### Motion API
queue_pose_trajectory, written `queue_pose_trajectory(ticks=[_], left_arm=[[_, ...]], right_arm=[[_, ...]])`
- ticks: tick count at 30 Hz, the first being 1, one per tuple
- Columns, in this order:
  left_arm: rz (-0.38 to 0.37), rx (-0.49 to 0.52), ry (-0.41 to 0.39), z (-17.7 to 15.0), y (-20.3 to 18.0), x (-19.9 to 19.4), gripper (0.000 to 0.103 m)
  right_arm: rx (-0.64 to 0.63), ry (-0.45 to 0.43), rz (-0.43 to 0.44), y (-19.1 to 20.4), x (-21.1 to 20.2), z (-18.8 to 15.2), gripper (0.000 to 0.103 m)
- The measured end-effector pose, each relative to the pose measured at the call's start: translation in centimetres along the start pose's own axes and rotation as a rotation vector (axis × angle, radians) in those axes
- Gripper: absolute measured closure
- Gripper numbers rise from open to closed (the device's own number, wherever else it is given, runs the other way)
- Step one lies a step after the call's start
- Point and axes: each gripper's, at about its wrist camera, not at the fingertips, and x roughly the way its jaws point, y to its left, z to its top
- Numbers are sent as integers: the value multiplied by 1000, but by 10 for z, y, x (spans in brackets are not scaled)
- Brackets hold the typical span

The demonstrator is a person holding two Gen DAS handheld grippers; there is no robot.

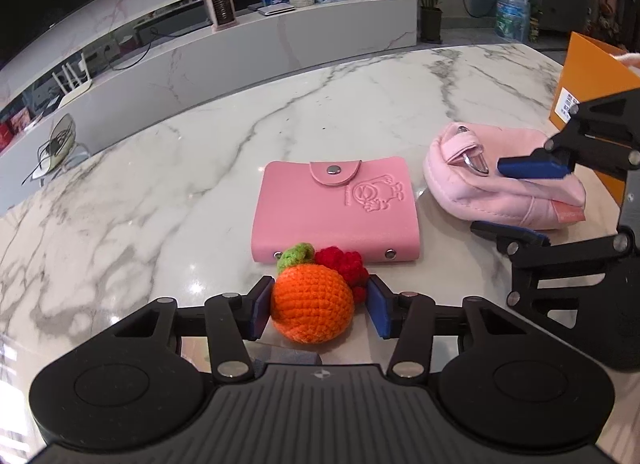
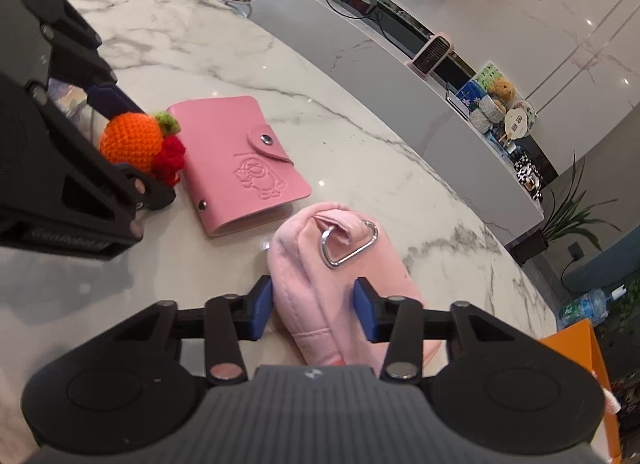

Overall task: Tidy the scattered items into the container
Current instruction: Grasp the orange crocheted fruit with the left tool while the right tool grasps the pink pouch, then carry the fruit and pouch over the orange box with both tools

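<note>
three items on the marble tabletop: one crochet orange gripped by the left gripper fingers, one pink pouch squeezed by the right gripper, lengthwise away from it, one pink card holder flat.

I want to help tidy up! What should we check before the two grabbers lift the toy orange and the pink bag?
1. Left gripper around the orange crocheted ball with red berries: ok, both blue pads touch it.
2. Right gripper around the soft pink fabric pouch: ok, pads press its sides.
3. Silver triangular ring clear of the pads: ok.
4. Flat pink snap-button card wallet not caught: ok, lying free on the white marble table.
5. Orange box within reach: ok, beside the pouch.
6. Room inside the box: cannot tell.
</note>
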Motion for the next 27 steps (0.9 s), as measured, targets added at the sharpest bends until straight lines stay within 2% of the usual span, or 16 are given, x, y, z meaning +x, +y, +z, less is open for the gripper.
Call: queue_pose_trajectory(ticks=[2, 8, 18, 27], left_arm=[[4, -1, -6, 0, -1, -4, 46], [6, -8, -31, 4, -5, -23, 46], [-2, 28, -107, 7, -19, -75, 46], [23, 37, -193, 11, -31, -130, 46]], right_arm=[[-14, -1, -10, 2, -3, 0, 66], [22, -4, -10, -7, -20, 2, 71], [55, -67, -64, -17, -73, 7, 72], [83, -145, -109, -24, -135, 8, 72]])
